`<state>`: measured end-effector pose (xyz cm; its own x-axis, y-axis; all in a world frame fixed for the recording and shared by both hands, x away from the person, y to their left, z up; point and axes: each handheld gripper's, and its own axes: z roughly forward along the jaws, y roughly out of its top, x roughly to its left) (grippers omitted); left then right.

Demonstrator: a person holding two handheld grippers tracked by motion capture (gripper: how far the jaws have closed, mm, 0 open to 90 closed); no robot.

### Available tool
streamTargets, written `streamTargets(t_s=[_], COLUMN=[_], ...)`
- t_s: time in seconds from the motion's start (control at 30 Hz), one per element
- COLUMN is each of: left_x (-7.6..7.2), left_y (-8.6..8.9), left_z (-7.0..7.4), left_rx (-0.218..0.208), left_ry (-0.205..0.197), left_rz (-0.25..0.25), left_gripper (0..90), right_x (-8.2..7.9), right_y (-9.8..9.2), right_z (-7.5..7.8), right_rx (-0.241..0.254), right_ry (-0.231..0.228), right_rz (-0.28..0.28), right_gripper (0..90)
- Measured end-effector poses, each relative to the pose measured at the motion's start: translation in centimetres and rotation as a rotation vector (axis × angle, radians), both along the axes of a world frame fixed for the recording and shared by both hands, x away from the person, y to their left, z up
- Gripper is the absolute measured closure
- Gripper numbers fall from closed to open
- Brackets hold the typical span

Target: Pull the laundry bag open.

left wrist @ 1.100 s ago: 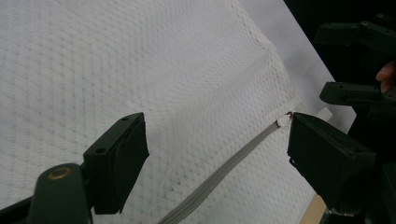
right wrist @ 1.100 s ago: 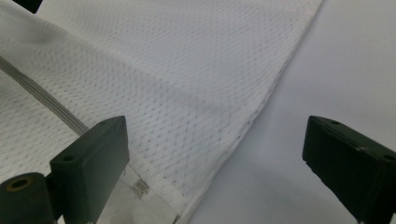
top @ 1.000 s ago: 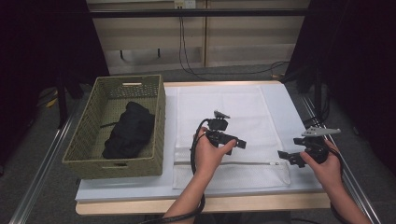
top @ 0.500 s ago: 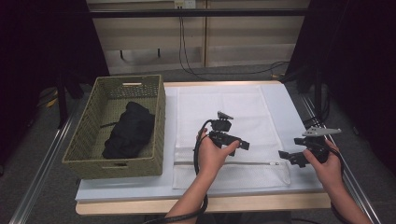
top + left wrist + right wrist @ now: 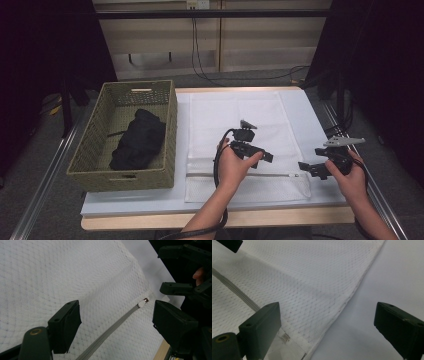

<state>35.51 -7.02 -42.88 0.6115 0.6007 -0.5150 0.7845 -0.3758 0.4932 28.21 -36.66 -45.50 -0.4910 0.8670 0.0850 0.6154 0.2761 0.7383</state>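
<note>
The soft, floppy, light mesh bag (image 5: pixel 240 125) is lying flat while the left gripper (image 5: pixel 116 322) and right gripper (image 5: pixel 328 332) are hovering wide open and empty, the left one's jaws having just closed a little, so grabbing the tiny zipper pull (image 5: pixel 142 303) looks best.

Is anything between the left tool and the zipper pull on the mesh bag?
Nothing visible. The left tool hangs open above the white mesh bag, and the zipper pull lies bare ahead of it. The right tool waits, also open, beside that end of the bag.

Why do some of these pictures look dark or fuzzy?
High view: the mesh bag and table are brightly lit, the surroundings almost black, slightly soft overall. Left gripper view: mesh sharp, near jaws blurred. Right gripper view: the weave stays crisp; a soft shadow falls on the table.
</note>
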Motion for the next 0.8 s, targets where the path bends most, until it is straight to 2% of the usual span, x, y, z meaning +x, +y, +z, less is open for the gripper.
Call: streamTargets(t_s=[0.1, 0.17, 0.23, 0.27, 0.3, 0.33, 0.43, 0.47, 0.5, 0.53, 0.57, 0.6, 0.63, 0.67, 0.8], left_x=[-0.1, -0.2, -0.4, -0.5, -0.5, -0.4, -0.4, -0.7, -0.7, -0.6, -0.6, -0.5, -0.5, -0.6, -0.8], left_y=[-0.2, -0.4, -0.5, -0.8, -0.8, -0.6, -0.7, -1.1, -1.1, -1.1, -1.2, -1.1, -1.1, -1.3, -1.5], left_z=[0.0, 0.0, 0.0, 0.0, 0.0, 0.0, 0.0, 0.1, 0.1, 0.2, 0.2, 0.1, 0.1, 0.0, -0.3], left_rx=[-0.012, -0.004, -0.011, -0.03, -0.038, -0.019, -0.023, -0.045, -0.045, -0.045, -0.05, -0.055, -0.055, -0.026, -0.034], left_ry=[0.003, 0.002, 0.005, 0.011, 0.017, 0.015, 0.017, 0.035, 0.035, 0.03, 0.054, 0.071, 0.071, 0.055, 0.081], left_rz=[0.004, -0.015, -0.006, 0.027, 0.03, -0.008, -0.016, 0.028, 0.028, 0.019, 0.019, -0.003, -0.003, -0.025, -0.032], left_gripper=[23.1, 23.4, 24.3, 24.6, 24.9, 25.5, 29.6, 30.7, 32.3, 33.1, 34.3, 36.5, 37.8, 38.3, 44.6], right_x=[-0.1, 0.0, -0.1, -0.1, -0.1, -0.1, -0.1, -0.1, -0.1, -0.1, -0.1, -0.1, -0.1, -0.1, -0.2], right_y=[-0.1, -0.1, 0.0, 0.0, 0.0, 0.0, 0.0, 0.1, 0.1, 0.0, 0.0, 0.0, 0.0, 0.1, 0.1], right_z=[0.1, 0.1, 0.1, 0.2, 0.2, 0.2, 0.2, 0.2, 0.2, 0.3, 0.3, 0.3, 0.3, 0.3, 0.2], right_rx=[0.001, 0.003, 0.003, 0.001, 0.002, 0.003, 0.003, 0.002, 0.002, 0.002, 0.001, 0.001, 0.001, 0.001, -0.002], right_ry=[-0.001, -0.005, -0.004, -0.009, -0.009, -0.01, -0.012, -0.003, -0.004, -0.008, -0.011, -0.009, -0.01, -0.009, -0.008], right_rz=[0.011, 0.003, 0.006, 0.009, 0.014, 0.015, 0.018, 0.015, 0.015, 0.018, 0.018, 0.018, 0.017, 0.02, 0.018], right_gripper=[6.7, 6.7, 6.7, 6.7, 6.7, 6.7, 6.7, 6.7, 6.7, 6.7, 6.7, 6.7, 6.7, 6.7, 6.7])
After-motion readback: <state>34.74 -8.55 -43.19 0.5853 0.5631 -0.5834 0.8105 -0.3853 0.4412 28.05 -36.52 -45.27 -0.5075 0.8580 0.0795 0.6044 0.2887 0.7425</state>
